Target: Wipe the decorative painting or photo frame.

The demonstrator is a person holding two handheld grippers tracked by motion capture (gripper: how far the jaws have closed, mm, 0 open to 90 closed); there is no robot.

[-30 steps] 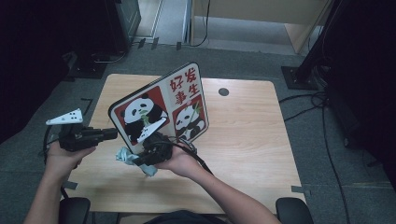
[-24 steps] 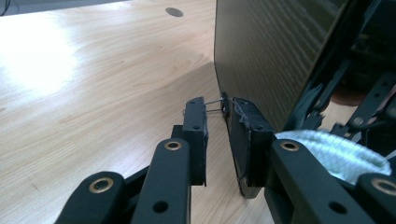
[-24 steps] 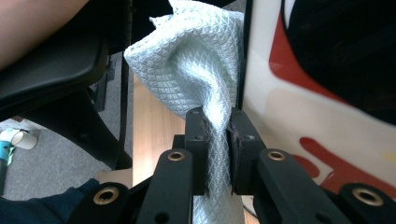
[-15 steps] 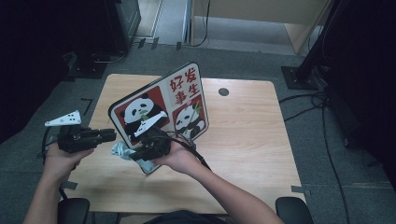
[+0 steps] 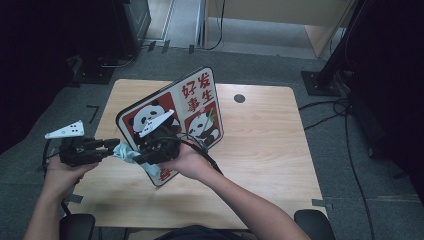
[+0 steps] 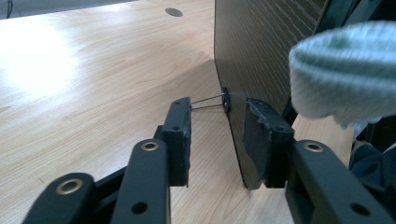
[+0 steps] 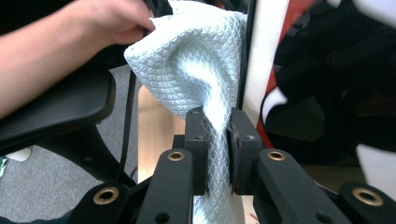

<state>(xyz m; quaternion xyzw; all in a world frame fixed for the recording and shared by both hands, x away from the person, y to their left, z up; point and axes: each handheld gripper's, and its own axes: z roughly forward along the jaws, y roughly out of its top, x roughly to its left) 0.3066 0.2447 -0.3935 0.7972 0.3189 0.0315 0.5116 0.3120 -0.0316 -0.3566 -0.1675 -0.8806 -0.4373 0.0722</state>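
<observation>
Cloth (image 7: 196, 65) sits squeezed tight in your right gripper (image 7: 217, 140). Your left gripper (image 6: 217, 135) has just been opening, its jaws loose around the panda board's (image 5: 170, 107) edge.

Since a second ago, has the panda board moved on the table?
Yes, slightly. The board has shifted a little toward the table's left edge, its top corner farther from the round hole.

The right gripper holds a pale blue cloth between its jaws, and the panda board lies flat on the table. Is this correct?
Not quite. The right gripper does hold the pale blue cloth between its jaws, but the panda board does not lie flat: it stands tilted on its lower edge on the table. The high view shows this.
</observation>
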